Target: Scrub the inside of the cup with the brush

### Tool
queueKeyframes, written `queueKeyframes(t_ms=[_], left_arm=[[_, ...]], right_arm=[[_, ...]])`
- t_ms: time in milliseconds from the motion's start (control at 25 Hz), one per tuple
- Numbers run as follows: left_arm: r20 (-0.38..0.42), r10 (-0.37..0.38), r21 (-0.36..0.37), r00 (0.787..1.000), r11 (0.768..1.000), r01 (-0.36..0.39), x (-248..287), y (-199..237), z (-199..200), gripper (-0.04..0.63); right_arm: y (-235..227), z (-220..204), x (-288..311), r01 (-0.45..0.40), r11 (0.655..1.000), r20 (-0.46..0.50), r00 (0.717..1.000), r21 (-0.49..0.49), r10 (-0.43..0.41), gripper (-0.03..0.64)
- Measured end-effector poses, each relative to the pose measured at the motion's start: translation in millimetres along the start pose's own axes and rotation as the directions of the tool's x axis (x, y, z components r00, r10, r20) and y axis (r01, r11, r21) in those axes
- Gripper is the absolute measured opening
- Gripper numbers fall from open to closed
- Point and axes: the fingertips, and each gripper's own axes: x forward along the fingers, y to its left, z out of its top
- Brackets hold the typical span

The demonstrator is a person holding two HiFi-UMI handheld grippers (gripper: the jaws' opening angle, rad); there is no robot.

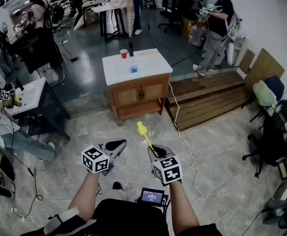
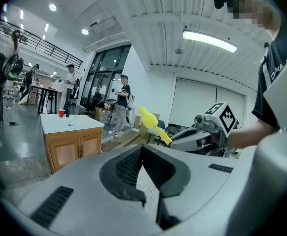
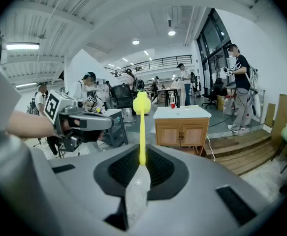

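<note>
brush: The brush [image 1: 144,132] is a skinny yellow stem with a knobby head. It looks feather-light and probably a bit bendy.
right gripper: The right gripper [image 1: 155,150] is clamped on the brush's pale handle end, with the head pointing toward the cabinet [image 1: 138,90].
left gripper: The left gripper [image 1: 114,145] has its jaws pressed together with nothing between them.
cup: The little red cup [image 1: 123,53] sits on the cabinet's white top, well apart from both grippers.
cup handling guess: It's likely thin plastic, so it's light, tippy and easy to crush. The left gripper should probably pinch its wall gently while the brush goes in.
head view: It shows the floor between the person and the cabinet, plus a blue thing [image 1: 134,69] near the cup.
right gripper view: It's the only view showing the pads actually on the handle.
left gripper view: It confirms the jaws are empty.
</note>
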Motion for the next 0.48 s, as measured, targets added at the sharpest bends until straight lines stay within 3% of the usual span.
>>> queueKeyframes(t_ms=[480], left_arm=[[0.001, 0.013, 0.03, 1.0, 0.999, -0.013, -8.3, -0.1, 4.2, 0.003]], right_arm=[[7.7, 6.2, -4.9, -0.005, 1.0, 0.028, 1.0, 0.0, 0.005, 0.041]])
